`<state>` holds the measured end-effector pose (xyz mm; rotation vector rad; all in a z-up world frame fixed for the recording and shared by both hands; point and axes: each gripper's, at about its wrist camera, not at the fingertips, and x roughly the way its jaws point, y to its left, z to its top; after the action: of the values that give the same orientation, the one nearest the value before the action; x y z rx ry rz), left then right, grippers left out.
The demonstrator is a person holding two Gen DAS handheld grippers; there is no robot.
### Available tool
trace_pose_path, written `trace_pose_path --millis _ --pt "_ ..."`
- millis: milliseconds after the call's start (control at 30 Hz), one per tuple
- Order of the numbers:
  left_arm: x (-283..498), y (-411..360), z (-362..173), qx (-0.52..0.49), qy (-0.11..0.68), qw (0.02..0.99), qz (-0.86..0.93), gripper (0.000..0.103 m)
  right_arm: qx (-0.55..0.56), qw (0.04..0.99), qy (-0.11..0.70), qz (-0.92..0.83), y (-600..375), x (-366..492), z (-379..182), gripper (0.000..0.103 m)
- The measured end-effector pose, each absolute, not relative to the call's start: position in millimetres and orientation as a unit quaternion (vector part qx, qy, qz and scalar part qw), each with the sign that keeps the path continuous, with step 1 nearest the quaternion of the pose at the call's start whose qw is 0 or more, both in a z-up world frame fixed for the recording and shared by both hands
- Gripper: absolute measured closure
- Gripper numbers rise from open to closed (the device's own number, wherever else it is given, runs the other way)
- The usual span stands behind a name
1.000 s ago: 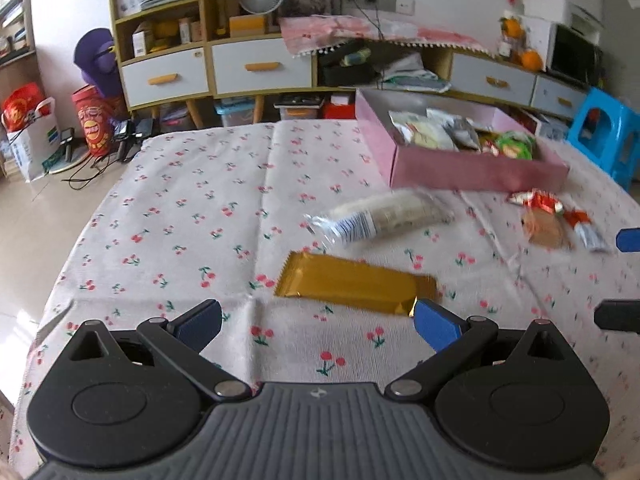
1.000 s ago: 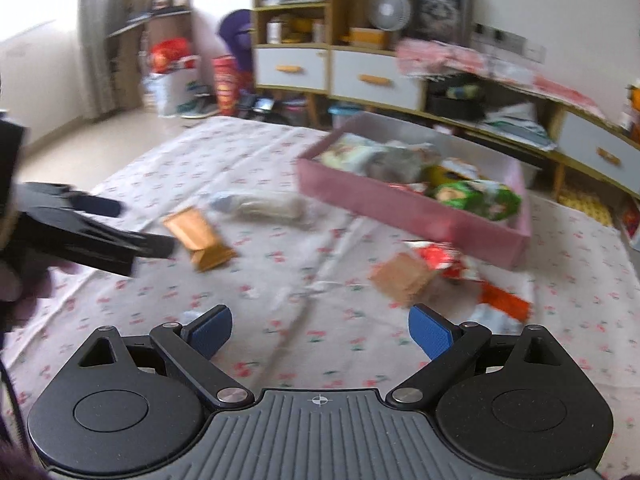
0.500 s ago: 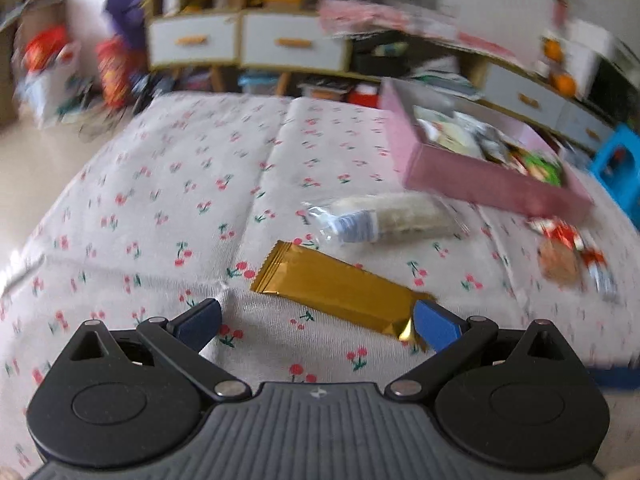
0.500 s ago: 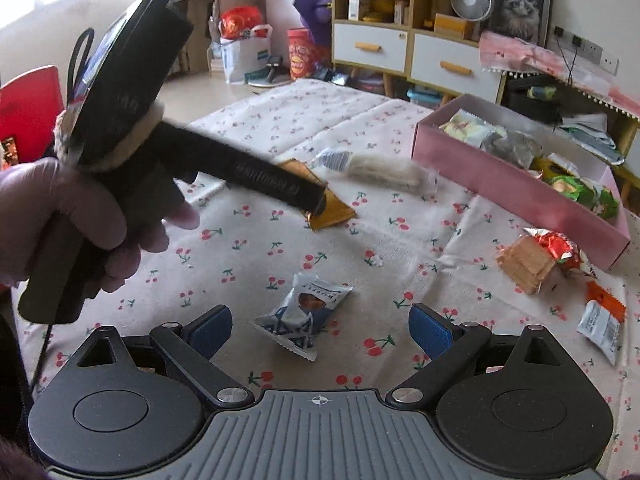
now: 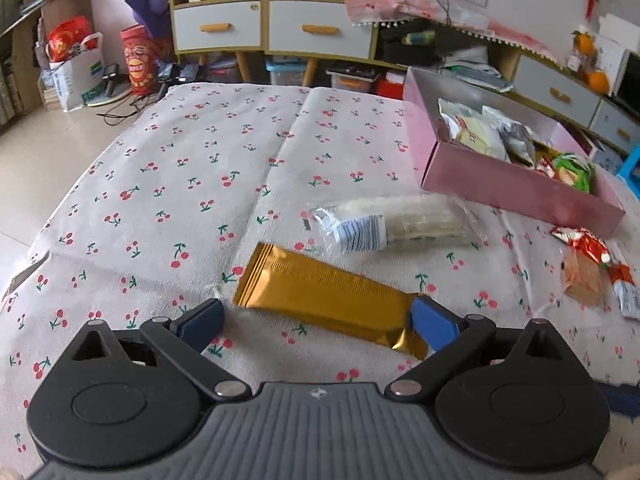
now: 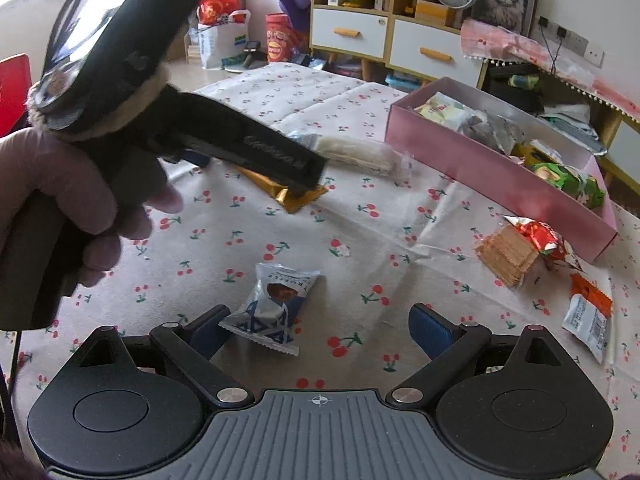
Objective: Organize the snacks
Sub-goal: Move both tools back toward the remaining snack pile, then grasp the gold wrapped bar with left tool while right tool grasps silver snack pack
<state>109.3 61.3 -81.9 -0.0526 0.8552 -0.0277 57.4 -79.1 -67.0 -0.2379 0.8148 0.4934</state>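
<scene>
A person's gloved left hand (image 6: 76,204) is lowering the left gripper (image 5: 316,322), fingers spread wide, over a long gold foil snack bar (image 5: 326,294) lying on the cherry-print tablecloth (image 5: 168,184); the bar's near end is hiding behind the right blue pad (image 5: 434,326). The right gripper (image 6: 316,332) is hovering, fingers apart and empty, over a small blue-and-white snack packet (image 6: 272,306). A pink cardboard box (image 5: 516,190) is sitting beyond, partly filled; its contents are hard to make out.
</scene>
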Motion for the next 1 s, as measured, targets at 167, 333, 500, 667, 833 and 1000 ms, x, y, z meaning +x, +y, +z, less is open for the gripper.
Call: trace_pose_path --millis 167,333,500,667,833,1000 --pt "106.4 77.7 -81.0 -0.027 0.425 0.904 -0.027 0.002 -0.122 0.886 0.389 0.221 -85.4 63.5 -65.1 0.006" --pt "100.7 97.9 -79.8 -0.018 0.438 0.899 -0.024 0.000 -0.127 0.891 0.386 0.203 -94.2 73.3 -64.6 0.006" --pt "96.3 114.8 -77.8 -0.006 0.464 0.886 0.006 0.002 -0.121 0.895 0.387 0.188 -103.6 80.3 -63.8 0.006" --pt "91.4 127.7 -71.7 -0.036 0.482 0.876 -0.004 0.002 -0.112 0.896 0.384 0.194 -107.1 81.0 -61.7 0.006" --pt "91.5 123.5 -69.7 -0.062 0.478 0.876 -0.017 0.002 -0.099 0.893 0.386 0.207 -104.4 80.4 -60.1 0.006" --pt "97.9 110.2 -69.4 -0.084 0.460 0.883 -0.027 0.002 -0.101 0.889 0.390 0.216 -97.4 79.9 -62.6 0.006"
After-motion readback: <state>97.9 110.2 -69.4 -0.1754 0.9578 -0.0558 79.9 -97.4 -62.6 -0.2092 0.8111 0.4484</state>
